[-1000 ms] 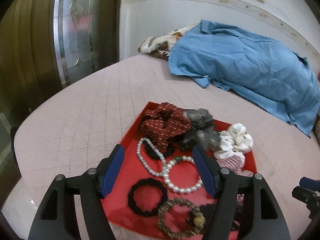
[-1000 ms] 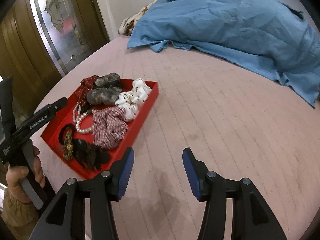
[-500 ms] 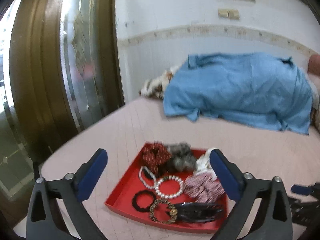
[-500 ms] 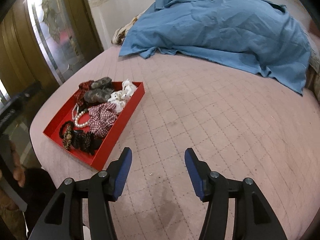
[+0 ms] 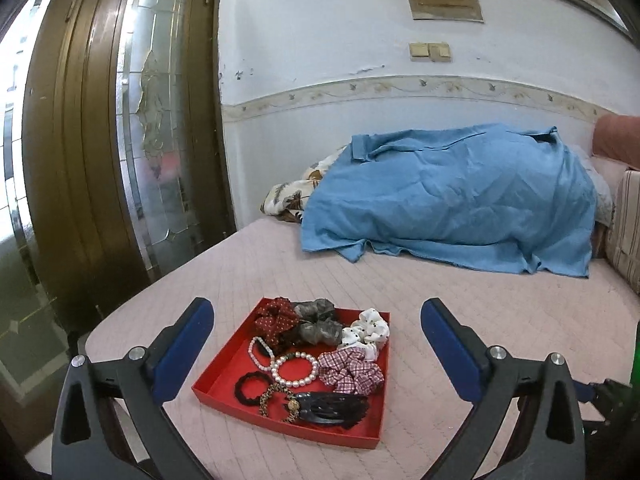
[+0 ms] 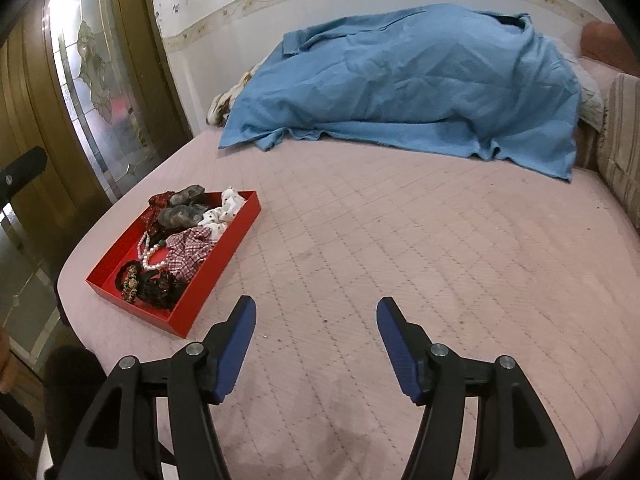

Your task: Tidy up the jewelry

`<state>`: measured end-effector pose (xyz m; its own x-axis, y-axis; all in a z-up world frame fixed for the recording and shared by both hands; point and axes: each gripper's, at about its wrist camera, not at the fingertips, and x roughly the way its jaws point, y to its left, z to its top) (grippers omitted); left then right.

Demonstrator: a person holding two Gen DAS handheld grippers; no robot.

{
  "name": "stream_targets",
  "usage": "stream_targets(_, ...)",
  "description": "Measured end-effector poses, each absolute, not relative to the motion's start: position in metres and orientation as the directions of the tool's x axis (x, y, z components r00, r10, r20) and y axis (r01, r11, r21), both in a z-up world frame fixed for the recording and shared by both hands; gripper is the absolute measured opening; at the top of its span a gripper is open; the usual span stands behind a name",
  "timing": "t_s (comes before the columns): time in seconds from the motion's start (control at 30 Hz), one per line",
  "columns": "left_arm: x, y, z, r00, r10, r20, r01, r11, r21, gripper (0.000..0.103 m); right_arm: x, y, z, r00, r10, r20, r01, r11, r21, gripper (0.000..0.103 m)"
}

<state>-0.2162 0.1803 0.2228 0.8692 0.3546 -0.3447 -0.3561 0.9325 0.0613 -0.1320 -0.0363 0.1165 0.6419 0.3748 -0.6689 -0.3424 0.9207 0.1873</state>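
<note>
Fingers of left gripper (image 5: 316, 330) spread wider than second ago, empty, pulled back; right gripper (image 6: 316, 334) spread, empty. Shallow red cardboard tray (image 5: 224, 362) with jewelry lower centre, untouched. Sorting likely finished.

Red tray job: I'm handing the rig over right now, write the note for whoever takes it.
Left hand-held gripper: open, empty, held back from the red tray.
Right hand-held gripper: open, empty, over bare pink bedspread to the tray's right.
In the tray: scrunchies at the far end, pearl bracelets, a black hair tie, a beaded bracelet and a dark hair clip at the near end.
Done: everything visible lies in the tray.
Left: possibly nothing; check for strays outside the views.
</note>
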Motion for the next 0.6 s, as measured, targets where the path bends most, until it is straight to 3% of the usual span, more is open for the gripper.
stream_targets(0.27,-0.207,0.186,0.197,0.819,0.230,-0.526,-0.280,0.960,-0.016,0.103,-0.143,-0.047,0.111,0.647,0.361,-0.672,-0.317,0.928,0.194,0.068)
stream_targets(0.6,-0.227,0.184,0.191,0.824,0.280,-0.493,-0.302,0.953,0.036,0.103,-0.158,-0.046,0.114,0.668,0.335,-0.664,-0.298,0.939,0.173,0.072)
